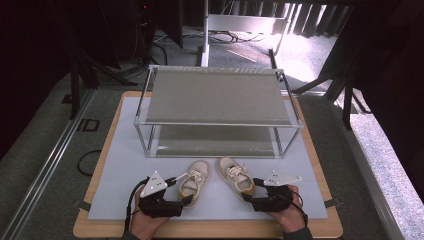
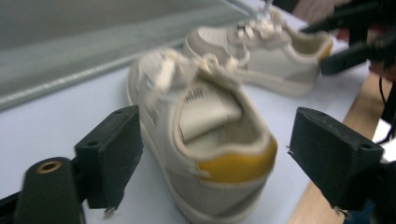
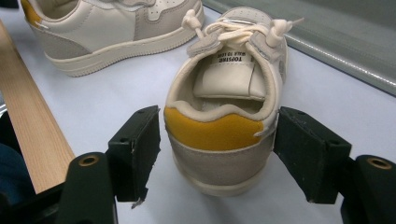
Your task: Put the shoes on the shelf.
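Two small cream shoes with yellow heel tabs stand toes-away on the white mat (image 1: pixel 120 170). The left shoe (image 1: pixel 194 181) (image 2: pixel 205 135) has its heel between the jaws of my left gripper (image 1: pixel 184 194) (image 2: pixel 223 156), which is open with a gap on each side. My right gripper (image 1: pixel 250 192) (image 3: pixel 222 156) is open around the heel of the right shoe (image 1: pixel 235 175) (image 3: pixel 224 112); one pad is very near its side. Each gripper view also takes in the other shoe (image 2: pixel 261 60) (image 3: pixel 112 28).
A two-tier metal-framed shelf rack (image 1: pixel 220 95) stands just behind the shoes at the far half of the mat. The mat lies on a wooden board (image 1: pixel 100 227), whose edge runs close behind both hands. Dark stands and cables surround the table.
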